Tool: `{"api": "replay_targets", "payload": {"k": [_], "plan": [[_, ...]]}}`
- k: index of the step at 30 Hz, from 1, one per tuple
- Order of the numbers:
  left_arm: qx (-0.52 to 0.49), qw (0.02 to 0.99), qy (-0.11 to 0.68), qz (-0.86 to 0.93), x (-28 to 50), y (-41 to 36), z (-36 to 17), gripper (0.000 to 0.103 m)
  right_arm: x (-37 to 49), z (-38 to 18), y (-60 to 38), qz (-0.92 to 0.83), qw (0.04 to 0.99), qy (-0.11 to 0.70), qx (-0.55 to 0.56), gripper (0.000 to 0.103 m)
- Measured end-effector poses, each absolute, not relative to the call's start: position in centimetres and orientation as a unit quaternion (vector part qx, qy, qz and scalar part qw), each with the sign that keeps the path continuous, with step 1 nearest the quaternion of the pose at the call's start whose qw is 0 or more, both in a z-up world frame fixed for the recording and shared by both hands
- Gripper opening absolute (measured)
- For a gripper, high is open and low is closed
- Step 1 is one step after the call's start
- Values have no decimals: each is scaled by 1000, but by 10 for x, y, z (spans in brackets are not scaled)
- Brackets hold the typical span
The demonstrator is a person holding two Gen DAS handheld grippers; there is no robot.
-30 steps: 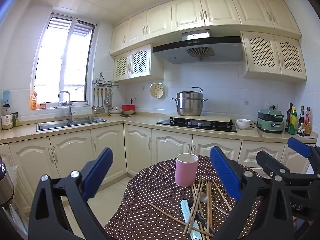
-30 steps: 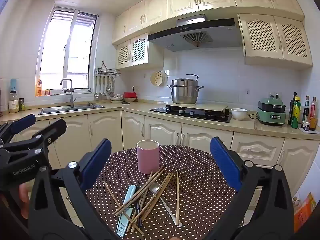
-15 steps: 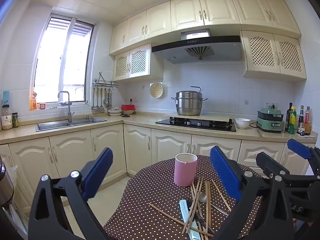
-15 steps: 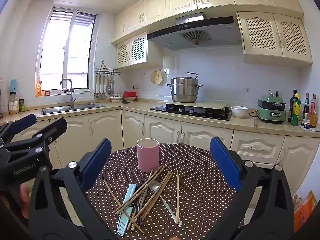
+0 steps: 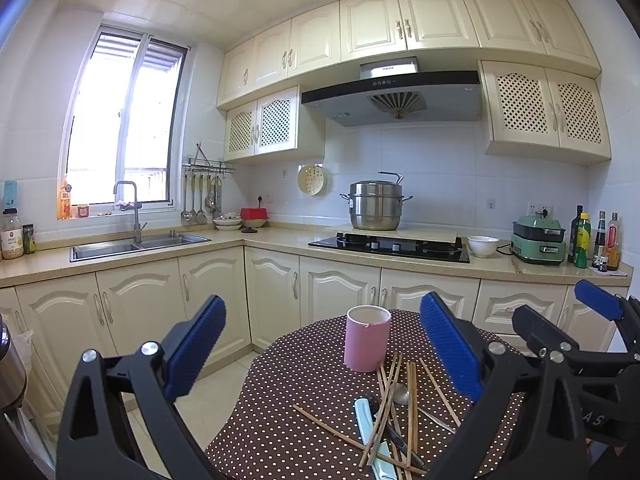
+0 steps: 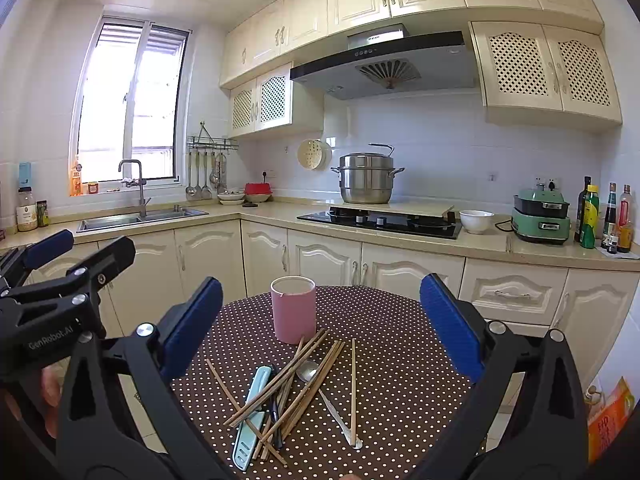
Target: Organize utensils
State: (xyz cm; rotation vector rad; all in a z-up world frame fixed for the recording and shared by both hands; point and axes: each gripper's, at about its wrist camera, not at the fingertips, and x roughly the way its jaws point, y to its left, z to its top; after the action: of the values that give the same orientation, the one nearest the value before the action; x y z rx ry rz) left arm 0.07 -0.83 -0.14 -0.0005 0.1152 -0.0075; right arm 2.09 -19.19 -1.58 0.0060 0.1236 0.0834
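— What have you got on the right side?

— My right hand-held gripper (image 6: pixel 320 328) hangs released, jaws wide, empty. Pink cup (image 6: pixel 293 309) stands upright at twelve o'clock on the dotted counter (image 6: pixel 400 352).

— And the utensils?

— Chopsticks (image 6: pixel 298 384) heaped at six o'clock of the cup, crossing a spoon (image 6: pixel 308 370) and a pale-blue handle (image 6: pixel 250 408).

— Left one?

— Left hand-held gripper (image 5: pixel 322 344) released too, holding nothing.

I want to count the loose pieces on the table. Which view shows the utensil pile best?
The right wrist view: the utensil pile lies whole between the open fingers, in front of the pink cup. In the left wrist view the pile sits low, cut by the frame edge and the gripper's finger.
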Motion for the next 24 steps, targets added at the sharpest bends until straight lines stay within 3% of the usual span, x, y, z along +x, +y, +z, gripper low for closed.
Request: {"api": "replay_targets", "payload": {"k": [24], "plan": [[9,998,61,-3,0,-13,-4,96,22,-18,-200,40,997,70,13,97]]}}
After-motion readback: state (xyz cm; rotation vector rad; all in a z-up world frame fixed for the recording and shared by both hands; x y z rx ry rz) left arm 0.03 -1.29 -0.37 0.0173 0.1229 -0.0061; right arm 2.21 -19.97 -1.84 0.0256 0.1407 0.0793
